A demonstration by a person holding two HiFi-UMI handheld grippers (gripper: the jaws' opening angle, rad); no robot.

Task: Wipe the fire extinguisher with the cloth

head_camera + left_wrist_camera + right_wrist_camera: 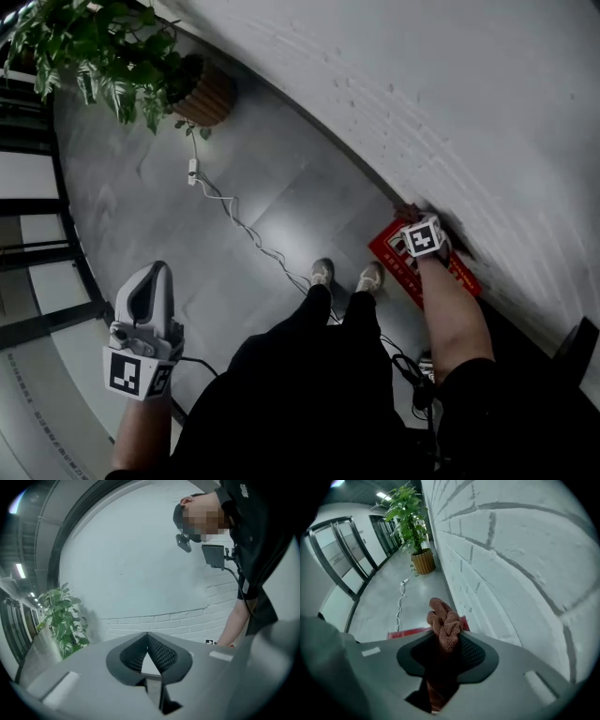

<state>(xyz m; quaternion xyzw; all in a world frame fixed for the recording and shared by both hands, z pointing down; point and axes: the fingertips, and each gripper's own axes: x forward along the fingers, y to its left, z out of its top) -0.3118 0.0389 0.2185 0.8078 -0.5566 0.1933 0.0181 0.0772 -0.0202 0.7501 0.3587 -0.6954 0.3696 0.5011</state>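
The step in hand looks like the approach: the cloth point(445, 623) is brought to the work, and no wiping has begun. The right gripper point(446, 641) is clenched on the bunched brown cloth, which sticks out past its tips. In the head view the right arm point(455, 319) reaches straight down beside the brick wall point(450, 103), its gripper aimed steeply at a red box point(448, 272) on the floor, at three o'clock from the shoes point(323, 272). I take the box for the fire extinguisher's stand; the cylinder itself I cannot make out. The next move calls for finding its body and pressing the cloth flat on it. The left gripper point(148, 641), at eight o'clock, is held about level, its jaws closed on nothing.
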